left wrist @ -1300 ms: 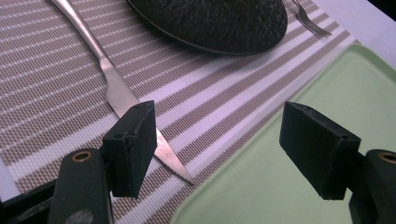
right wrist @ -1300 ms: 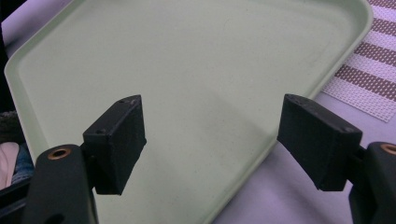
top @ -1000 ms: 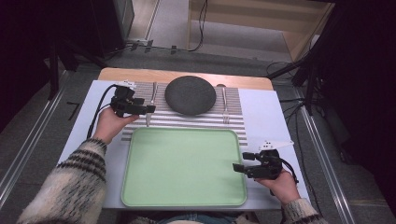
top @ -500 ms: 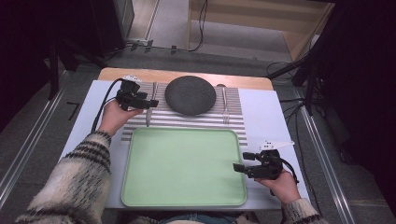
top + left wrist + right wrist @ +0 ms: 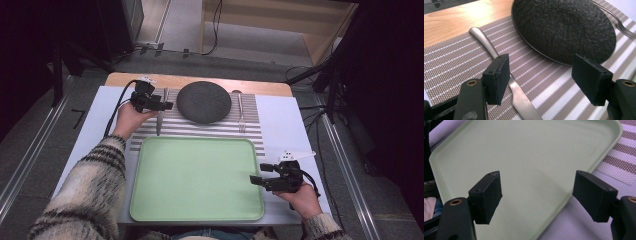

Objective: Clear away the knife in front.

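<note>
Fingers (image 5: 499, 77) over partly hidden knife (image 5: 486, 42)

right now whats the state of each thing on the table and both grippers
left gripper: open, jaws over the knife
right gripper: open, holds nothing, at the tray's right edge
knife: flat on the placemat
plate: dark, bare, on the placemat
fork: flat, right of plate
tray: green, nothing in it

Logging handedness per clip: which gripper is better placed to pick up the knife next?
Left. The left gripper hangs open right above the knife on the striped placemat, beside the dark plate. The right gripper sits open at the green tray's near right edge, far from it.
</note>
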`<control>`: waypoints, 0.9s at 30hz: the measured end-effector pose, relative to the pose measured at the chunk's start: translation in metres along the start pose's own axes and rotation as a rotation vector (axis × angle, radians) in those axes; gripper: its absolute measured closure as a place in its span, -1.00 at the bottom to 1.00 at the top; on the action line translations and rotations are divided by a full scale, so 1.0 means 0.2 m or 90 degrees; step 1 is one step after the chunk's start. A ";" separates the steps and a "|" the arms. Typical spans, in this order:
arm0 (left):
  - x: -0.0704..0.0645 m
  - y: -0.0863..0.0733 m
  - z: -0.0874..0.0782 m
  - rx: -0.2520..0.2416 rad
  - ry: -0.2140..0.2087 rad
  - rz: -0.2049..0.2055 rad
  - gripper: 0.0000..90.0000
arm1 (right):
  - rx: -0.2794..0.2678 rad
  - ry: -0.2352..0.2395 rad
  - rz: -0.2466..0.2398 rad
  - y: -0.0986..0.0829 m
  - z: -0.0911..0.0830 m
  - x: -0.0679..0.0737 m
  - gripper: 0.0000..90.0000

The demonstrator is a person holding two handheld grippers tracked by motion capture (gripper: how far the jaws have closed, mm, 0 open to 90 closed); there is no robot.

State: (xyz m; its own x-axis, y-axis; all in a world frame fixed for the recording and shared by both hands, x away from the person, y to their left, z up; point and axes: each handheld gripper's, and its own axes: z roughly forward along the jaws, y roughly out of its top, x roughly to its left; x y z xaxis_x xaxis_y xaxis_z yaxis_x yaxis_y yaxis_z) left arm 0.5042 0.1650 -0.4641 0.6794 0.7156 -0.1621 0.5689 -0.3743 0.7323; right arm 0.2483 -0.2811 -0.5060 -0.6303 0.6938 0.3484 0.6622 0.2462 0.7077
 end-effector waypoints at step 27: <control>0.11 -0.01 0.14 0.035 0.067 -0.055 -0.11 | 0.003 -0.006 0.003 0.00 0.00 0.00 -0.52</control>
State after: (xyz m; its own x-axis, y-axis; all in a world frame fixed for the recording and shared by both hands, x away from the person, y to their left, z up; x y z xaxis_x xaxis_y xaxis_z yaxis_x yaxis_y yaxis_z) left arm 0.5304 0.1651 -0.4873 0.5762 0.8035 -0.1497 0.6489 -0.3384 0.6815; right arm 0.2480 -0.2817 -0.5064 -0.6234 0.7012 0.3459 0.6671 0.2463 0.7031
